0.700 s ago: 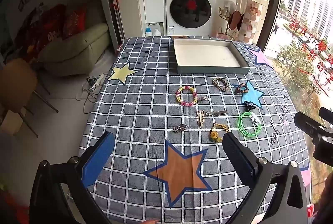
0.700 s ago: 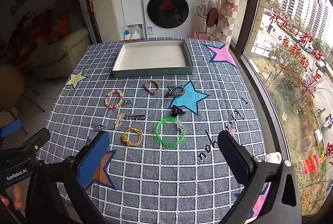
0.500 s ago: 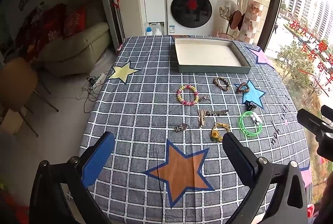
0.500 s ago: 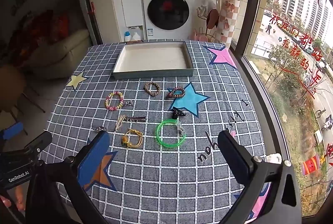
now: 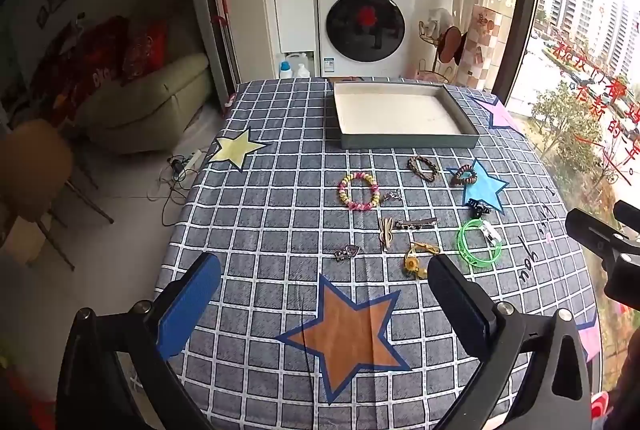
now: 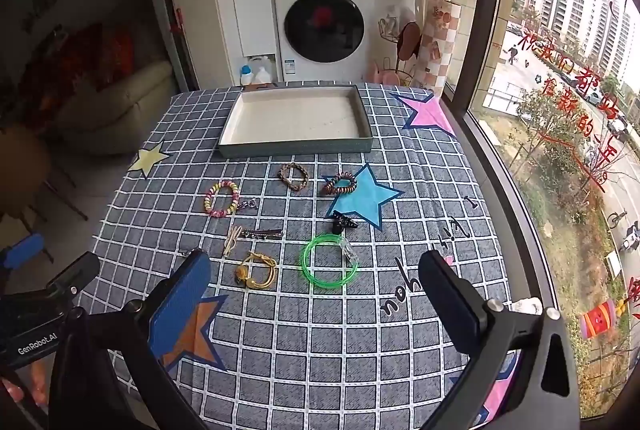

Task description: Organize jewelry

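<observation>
Both tools are hanging above the near edge of the tabletop (image 5: pixel 248 214), which is lying under a grey-blue checked cloth with coloured stars. The left tool (image 5: pixel 324 294) is standing with its fingers wide apart and nothing between them, over an orange star. The right tool (image 6: pixel 316 290) is likewise spread wide and holding nothing, poised nearer the window side.

The jewelry is sitting loose on the cloth in the middle of the tabletop. A shallow rectangular grey tray with a pale lining (image 5: pixel 408 141) is resting at the far end, with nothing visible inside. Just near of it a brown braided bracelet (image 6: pixel 294 176) is lying beside a dark multicoloured spiral hair tie (image 6: pixel 340 184), which is touching the edge of a blue star. To the left a pastel pink-and-yellow beaded bracelet (image 6: pixel 221 198) is lying flat. Closer in, a slim dark metal hair clip (image 6: pixel 260 233) and a small black claw clip (image 6: pixel 343 223) are lying well apart. Nearest the tools, a yellow cord bracelet (image 6: pixel 258 270) is sitting left of a bright green translucent bangle (image 6: pixel 329 261).
</observation>
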A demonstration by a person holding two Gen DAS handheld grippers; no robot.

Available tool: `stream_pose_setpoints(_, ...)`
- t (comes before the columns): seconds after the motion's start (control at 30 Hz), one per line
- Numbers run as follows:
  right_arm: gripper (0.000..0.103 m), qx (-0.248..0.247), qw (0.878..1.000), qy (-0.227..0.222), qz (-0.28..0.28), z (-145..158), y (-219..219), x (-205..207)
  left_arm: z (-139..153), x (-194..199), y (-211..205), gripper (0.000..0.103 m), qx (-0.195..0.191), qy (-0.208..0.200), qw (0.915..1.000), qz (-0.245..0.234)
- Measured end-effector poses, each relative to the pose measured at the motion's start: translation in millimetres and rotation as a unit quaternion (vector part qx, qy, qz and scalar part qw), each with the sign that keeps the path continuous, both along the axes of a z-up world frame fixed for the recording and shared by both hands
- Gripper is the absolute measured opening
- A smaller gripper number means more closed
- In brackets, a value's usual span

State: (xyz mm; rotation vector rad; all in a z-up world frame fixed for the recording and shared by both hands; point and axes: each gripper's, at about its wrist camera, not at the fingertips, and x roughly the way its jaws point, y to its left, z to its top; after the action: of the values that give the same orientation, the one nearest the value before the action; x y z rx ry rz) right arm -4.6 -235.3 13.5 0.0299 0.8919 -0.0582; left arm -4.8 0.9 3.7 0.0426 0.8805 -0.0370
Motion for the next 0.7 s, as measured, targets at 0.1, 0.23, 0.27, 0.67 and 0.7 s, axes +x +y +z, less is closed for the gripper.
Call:
stream_pose_setpoints(0.1,0.103,0.001,1.000,0.000,0.000,0.4,-0.6,-0.9,-0.8,0.2,0.0,0.103,0.001,0.001,1.0000,0.000)
stream_pose_setpoints(0.23,0.103,0.002,1.000,-0.001,0.002,-1.8,-1.6,-3.3,-0.6,0.5,0.8,0.103,0.001,0.000,1.0000,0.001)
stream_pose_setpoints(0.27,0.103,0.003,1.000,-0.002,0.002,-2.1,-1.7,-3.5,-0.8,0.2,0.5,0.103,0.001,0.000,1.0000,0.000)
stream_pose_setpoints(0.67,0.103,0.003,1.000,-0.001,0.002,-3.5,-0.2,-4.7,-2.7,-0.9,0.9,0.103,0.002,0.001,1.0000,0.002)
stream_pose_setpoints(0.7,0.103,0.003,1.000,-0.001,0.002,-3.7,0.1,-4.6,-2.7,-1.0,0.7,0.103,0.003,0.001,1.0000,0.002)
